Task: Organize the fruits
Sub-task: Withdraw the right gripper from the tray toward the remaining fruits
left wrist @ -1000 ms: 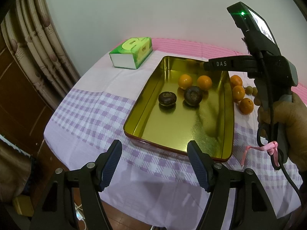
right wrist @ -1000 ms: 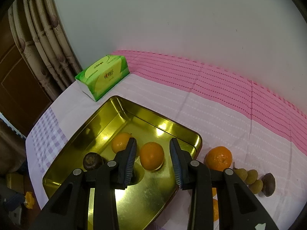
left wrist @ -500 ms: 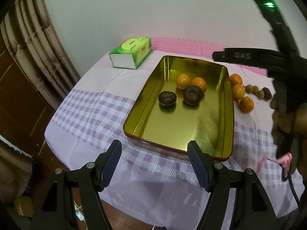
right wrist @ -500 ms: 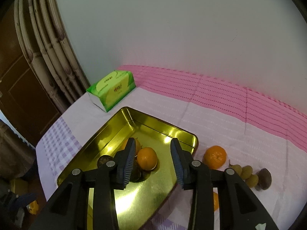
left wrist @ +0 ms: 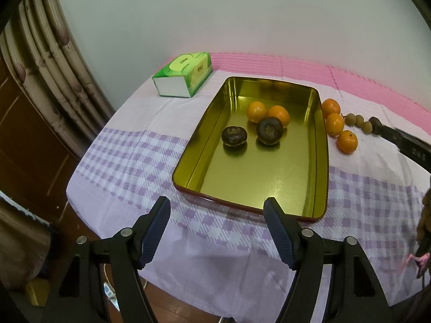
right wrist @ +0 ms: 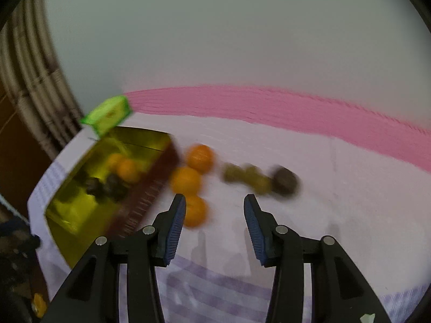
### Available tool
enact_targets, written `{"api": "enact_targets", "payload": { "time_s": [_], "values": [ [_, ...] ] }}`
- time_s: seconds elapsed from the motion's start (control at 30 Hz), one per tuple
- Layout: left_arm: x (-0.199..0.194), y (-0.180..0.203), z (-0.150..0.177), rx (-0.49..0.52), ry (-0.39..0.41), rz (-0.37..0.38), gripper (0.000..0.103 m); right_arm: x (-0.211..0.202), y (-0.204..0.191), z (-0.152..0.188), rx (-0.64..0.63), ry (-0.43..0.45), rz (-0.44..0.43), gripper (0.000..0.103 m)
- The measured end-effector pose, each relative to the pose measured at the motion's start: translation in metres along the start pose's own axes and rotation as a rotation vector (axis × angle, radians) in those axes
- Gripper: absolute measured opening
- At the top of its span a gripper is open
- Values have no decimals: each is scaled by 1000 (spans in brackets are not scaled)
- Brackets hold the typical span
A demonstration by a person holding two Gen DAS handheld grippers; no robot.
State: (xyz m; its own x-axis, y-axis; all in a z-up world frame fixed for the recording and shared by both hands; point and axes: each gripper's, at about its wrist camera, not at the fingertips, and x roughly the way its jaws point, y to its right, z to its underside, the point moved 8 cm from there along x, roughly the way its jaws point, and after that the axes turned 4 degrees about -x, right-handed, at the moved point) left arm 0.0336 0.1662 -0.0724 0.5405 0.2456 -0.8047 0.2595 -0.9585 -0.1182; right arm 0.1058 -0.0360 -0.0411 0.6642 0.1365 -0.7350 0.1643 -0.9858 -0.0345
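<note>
Wall (left wrist: 242, 13): we see a plain pale surface behind the table, evenly lit, straight ahead of both tools.
Curtain (left wrist: 54, 62): beige folds with a brownish pattern hang to the far left of the tool.
Wood panel (left wrist: 24, 140): dark brown, left of the tool, below the curtain.
Table (left wrist: 129, 148): we see it draped in a cloth, purple checks near the tool, a pink striped band at the far edge.
Floor (left wrist: 183, 309): brown boards show under the tool.
Cable (left wrist: 107, 288): white, on the floor.

Black tool (left wrist: 216, 228), blue ribbed pads (left wrist: 155, 232), silver screws (left wrist: 126, 232).
</note>
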Motion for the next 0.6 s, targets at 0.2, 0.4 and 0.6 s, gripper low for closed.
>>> {"api": "enact_targets", "payload": {
  "time_s": [0.2, 0.4, 0.6],
  "values": [
    [-1, 4, 1, 23, 15, -18, 72, -7, 85, 31, 70, -39, 164, 45],
    [-2, 7, 1, 53, 33, -43, 74, -14, 152, 53, 128, -78, 299, 53],
    [-18, 18, -5, 78, 96, 19, 74, -15, 191, 68, 181, -104, 371, 60]
  ]
}}
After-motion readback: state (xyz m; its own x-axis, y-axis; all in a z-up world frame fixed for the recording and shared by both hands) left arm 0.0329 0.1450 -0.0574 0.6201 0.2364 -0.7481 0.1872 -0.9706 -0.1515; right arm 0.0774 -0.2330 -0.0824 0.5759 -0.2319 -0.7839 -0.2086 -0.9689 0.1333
